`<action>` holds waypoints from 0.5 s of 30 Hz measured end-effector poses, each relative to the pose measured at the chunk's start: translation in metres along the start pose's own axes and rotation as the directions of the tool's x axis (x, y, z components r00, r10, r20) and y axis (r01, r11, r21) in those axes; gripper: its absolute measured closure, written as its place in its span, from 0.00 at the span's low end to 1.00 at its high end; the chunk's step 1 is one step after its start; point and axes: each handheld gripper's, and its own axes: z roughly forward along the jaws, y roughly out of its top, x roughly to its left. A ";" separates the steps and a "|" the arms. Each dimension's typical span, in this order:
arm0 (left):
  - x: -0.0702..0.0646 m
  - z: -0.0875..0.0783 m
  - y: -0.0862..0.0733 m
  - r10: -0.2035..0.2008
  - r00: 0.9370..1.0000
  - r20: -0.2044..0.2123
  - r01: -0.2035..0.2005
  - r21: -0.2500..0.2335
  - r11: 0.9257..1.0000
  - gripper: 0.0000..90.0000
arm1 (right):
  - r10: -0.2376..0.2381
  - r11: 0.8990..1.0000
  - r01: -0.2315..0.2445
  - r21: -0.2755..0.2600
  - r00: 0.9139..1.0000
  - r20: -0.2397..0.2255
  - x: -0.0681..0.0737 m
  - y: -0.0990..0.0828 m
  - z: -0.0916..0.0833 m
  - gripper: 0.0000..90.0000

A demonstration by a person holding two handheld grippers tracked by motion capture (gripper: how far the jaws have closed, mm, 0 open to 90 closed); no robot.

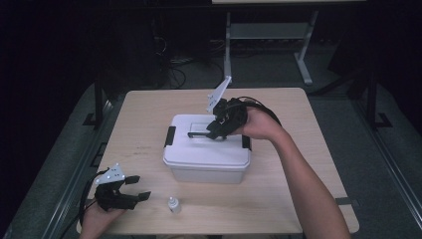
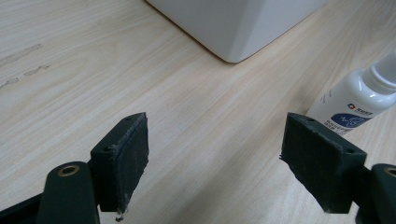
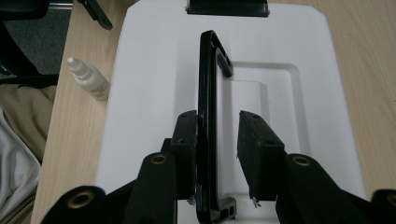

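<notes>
Here your right gripper (image 3: 215, 140) straddles the box's (image 1: 206, 159) raised black handle (image 3: 207, 121), one pad touching, not clamped – while your left gripper (image 1: 130, 188), at seven o'clock, rests wide apart beside the dropper bottle (image 1: 173, 204).

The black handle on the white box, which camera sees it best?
The right gripper view: the handle stands upright between the right gripper jaws, close up. The high view shows it small and dark beside that gripper. The left gripper view catches just a corner of the box.
</notes>
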 end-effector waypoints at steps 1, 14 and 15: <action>0.000 0.000 0.000 0.000 1.000 0.001 0.000 0.002 1.000 0.25 | 0.000 1.000 0.000 0.000 1.000 0.000 0.000 0.000 0.000 0.75; -0.001 0.001 0.003 0.010 1.000 0.000 -0.010 0.001 1.000 0.26 | -0.039 0.999 0.038 0.016 0.999 0.021 0.005 0.006 0.009 0.85; -0.001 0.001 0.003 0.010 1.000 0.000 -0.010 0.001 1.000 0.26 | -0.039 0.999 0.038 0.016 0.999 0.021 0.005 0.006 0.009 0.85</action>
